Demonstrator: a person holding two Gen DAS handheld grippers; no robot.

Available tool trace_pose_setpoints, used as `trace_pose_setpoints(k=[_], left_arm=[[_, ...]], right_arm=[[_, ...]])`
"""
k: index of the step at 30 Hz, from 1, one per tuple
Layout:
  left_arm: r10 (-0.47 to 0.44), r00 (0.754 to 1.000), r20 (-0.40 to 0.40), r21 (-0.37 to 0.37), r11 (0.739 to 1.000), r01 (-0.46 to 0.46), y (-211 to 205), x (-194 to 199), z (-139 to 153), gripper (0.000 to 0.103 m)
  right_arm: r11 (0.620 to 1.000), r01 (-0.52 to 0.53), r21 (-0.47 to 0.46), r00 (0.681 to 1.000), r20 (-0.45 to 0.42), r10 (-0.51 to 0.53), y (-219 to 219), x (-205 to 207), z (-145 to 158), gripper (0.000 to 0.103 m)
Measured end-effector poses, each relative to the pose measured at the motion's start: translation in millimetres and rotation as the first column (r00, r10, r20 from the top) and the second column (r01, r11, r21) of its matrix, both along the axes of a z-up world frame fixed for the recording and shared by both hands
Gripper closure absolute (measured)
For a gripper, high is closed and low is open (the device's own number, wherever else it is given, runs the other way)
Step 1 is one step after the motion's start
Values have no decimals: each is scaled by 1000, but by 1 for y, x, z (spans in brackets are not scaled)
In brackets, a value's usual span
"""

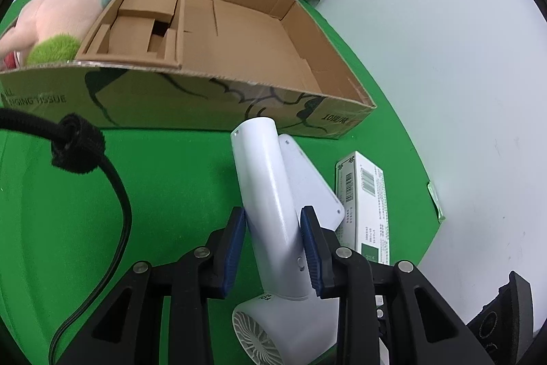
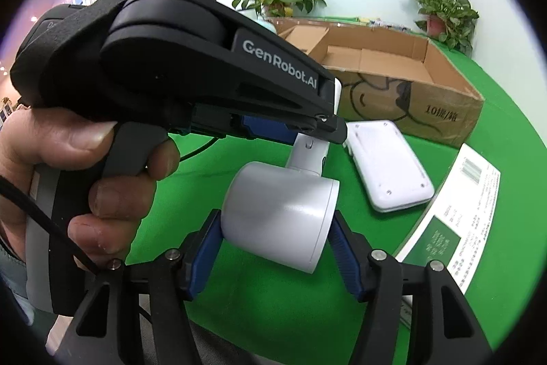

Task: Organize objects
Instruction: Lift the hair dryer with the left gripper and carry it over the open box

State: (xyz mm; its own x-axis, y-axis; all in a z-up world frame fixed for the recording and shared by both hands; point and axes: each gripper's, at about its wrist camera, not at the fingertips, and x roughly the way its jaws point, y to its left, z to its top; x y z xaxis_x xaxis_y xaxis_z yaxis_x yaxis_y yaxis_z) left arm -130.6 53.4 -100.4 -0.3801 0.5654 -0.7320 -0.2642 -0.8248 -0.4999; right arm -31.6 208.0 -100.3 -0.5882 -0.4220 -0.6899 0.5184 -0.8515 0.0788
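Grippers first: your left gripper point(image 1: 273, 248) is clenched on the handle of the white hair dryer point(image 1: 263, 194), while your right gripper point(image 2: 273, 248) brackets the dryer's barrel point(image 2: 280, 214), its blue pads point(image 2: 201, 259) at or just off the shell; contact on the right side cannot be confirmed. The dryer sits between both tools, above the green cloth point(image 1: 171, 177) and near the front wall of the cardboard box point(image 1: 205, 98).

Risk: the smooth, rounded handle may pivot in the left pads if the right gripper lets go early, and the black cord point(image 1: 112, 194) trailing on the left may snag the box edge.

Left wrist view alone shows the plush toy point(image 1: 68, 12) beside the box and the cord. Right wrist view alone shows the hand point(image 2: 85, 177) on the left tool. Both show the white flat device point(image 2: 386, 166), the carton point(image 2: 454, 218) and the potted plants point(image 2: 444, 12) beyond.
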Motion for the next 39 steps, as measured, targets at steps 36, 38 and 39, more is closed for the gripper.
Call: trace_pose_setpoints(k=[36, 38, 39], left_arm=[[-21, 979, -202, -33, 999, 14, 14, -27, 109, 73], [-32, 976, -213, -31, 999, 26, 16, -31, 118, 73], [-37, 975, -220, -33, 999, 30, 18, -33, 122, 73]], right_arm=[[999, 21, -49, 990, -139, -27, 6, -50, 58, 43], [998, 31, -48, 988, -148, -38, 7, -52, 64, 43], [998, 37, -48, 987, -154, -44, 7, -54, 67, 43]])
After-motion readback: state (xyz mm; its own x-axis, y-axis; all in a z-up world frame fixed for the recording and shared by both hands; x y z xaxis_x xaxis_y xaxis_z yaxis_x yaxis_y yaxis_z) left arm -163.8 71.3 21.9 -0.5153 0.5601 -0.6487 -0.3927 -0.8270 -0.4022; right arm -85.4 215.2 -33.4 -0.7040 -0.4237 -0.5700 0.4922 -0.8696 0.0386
